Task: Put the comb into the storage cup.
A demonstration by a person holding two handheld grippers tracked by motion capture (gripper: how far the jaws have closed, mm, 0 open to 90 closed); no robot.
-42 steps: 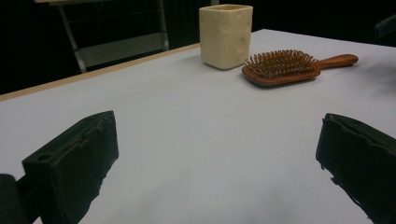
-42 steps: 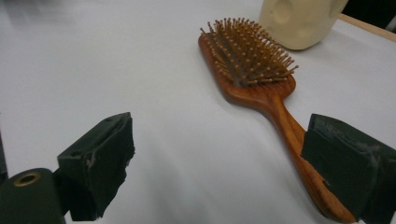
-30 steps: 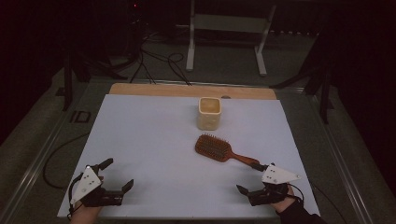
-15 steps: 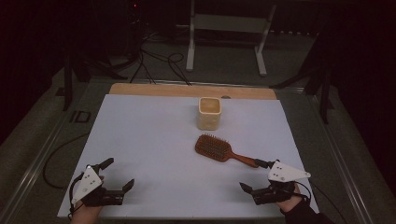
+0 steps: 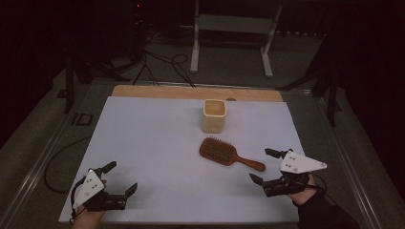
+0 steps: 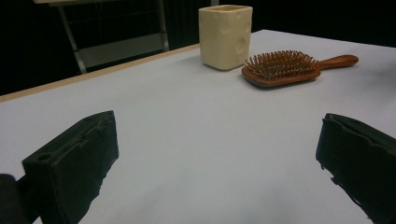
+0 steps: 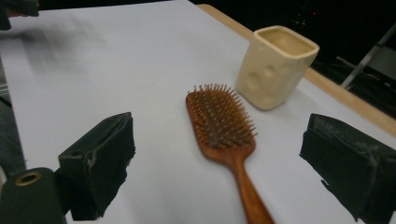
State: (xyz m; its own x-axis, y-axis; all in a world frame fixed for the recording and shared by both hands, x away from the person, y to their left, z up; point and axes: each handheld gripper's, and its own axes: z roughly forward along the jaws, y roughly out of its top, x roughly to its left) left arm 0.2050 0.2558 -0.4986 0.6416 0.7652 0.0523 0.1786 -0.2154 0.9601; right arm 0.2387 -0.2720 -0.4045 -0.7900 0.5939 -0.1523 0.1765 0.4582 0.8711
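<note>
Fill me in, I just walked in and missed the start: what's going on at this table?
A person holds tongs in each hand over a white table. A wooden hairbrush lies bristles up, its handle toward the right tongs, which are open, aimed at it and not touching. A cream cup stands upright just beyond the brush. The left tongs wait open near the table's near left corner, holding nothing.
</note>
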